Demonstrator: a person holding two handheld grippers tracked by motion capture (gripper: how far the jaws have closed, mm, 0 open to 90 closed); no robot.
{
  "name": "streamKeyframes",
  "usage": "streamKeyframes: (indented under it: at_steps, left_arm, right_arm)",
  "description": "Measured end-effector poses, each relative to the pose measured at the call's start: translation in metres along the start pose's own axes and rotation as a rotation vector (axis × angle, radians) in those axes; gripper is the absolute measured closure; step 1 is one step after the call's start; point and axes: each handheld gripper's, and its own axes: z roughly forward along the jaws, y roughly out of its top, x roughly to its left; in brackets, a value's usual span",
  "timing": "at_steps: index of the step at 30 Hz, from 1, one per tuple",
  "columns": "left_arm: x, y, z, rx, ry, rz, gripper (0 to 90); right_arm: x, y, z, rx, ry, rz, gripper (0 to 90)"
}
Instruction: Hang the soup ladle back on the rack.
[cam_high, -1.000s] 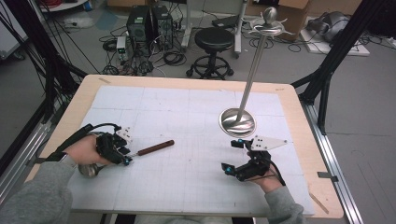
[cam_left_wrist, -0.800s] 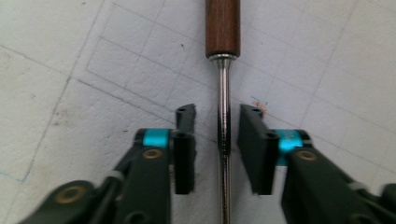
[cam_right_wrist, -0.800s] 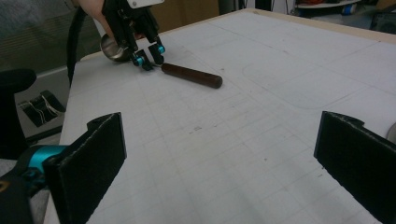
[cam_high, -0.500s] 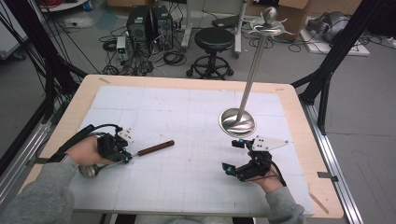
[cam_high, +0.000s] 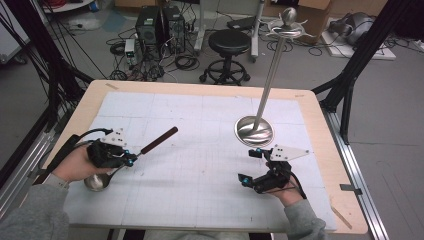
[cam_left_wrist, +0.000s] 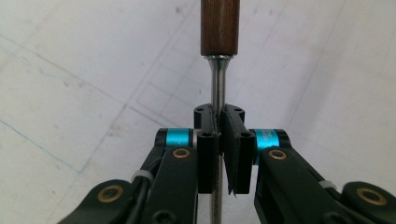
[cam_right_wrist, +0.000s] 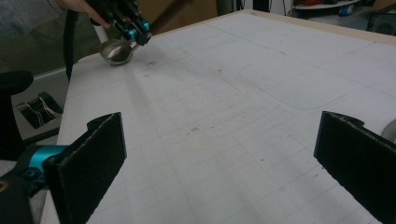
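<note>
The left hand-held gripper (cam_high: 131, 159) has just closed its jaws on the thin metal neck of the ladle (cam_high: 142, 150), just below the dark wooden handle, probably because the narrow steel gives the pads a firmer seat than the thick wood. The ladle sits near the counter's (cam_high: 210, 90) left edge, its bowl under the hand and its handle slanting up toward the middle. The right hand-held gripper (cam_high: 248, 165) rests near the front right corner, jaws wide apart and empty, close by the stand's (cam_high: 254, 131) round base.
</note>
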Motion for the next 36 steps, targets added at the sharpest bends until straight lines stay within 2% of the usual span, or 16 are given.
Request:
streamKeyframes:
  at_steps: [5, 10, 15, 18, 21, 25, 29, 33, 36]
  left_arm:
    - [-0.004, 0.0, -0.009, -0.114, 0.018, -0.019, 84.1]
    - [-0.007, 0.002, -0.013, -0.192, 0.02, -0.057, 84.2]
    - [-0.009, 0.004, -0.013, -0.294, 0.079, -0.098, 84.2]
    - [-0.01, 0.005, -0.012, -0.361, 0.096, -0.14, 84.2]
    - [-0.012, 0.007, -0.01, -0.402, 0.113, -0.172, 84.2]
    - [-0.015, 0.01, -0.008, -0.437, 0.136, -0.177, 84.2]
    - [-0.018, 0.013, -0.01, -0.514, 0.131, -0.184, 84.2]
    - [-0.019, 0.018, -0.011, -0.563, 0.145, -0.177, 84.2]
    - [-0.02, 0.024, -0.009, -0.594, 0.132, -0.166, 84.2]
  right_arm:
    - [-0.002, 0.0, 0.0, -0.006, 0.0, -0.003, 1.4]
    - [-0.003, 0.001, 0.001, -0.011, -0.003, 0.001, 1.4]
    - [-0.003, 0.001, 0.001, -0.01, 0.001, 0.005, 1.4]
    - [-0.003, 0.001, 0.0, -0.008, 0.0, 0.012, 1.4]
    - [-0.003, 0.001, 0.0, -0.011, -0.002, 0.008, 1.4]
    - [-0.003, 0.001, 0.0, -0.012, 0.0, 0.004, 1.4]
    - [-0.003, 0.001, 0.0, -0.014, -0.003, 0.008, 1.4]
    - [-0.003, 0.001, 0.0, -0.014, -0.001, 0.012, 1.4]
    - [-0.003, 0.002, -0.001, -0.021, -0.004, 0.01, 1.4]
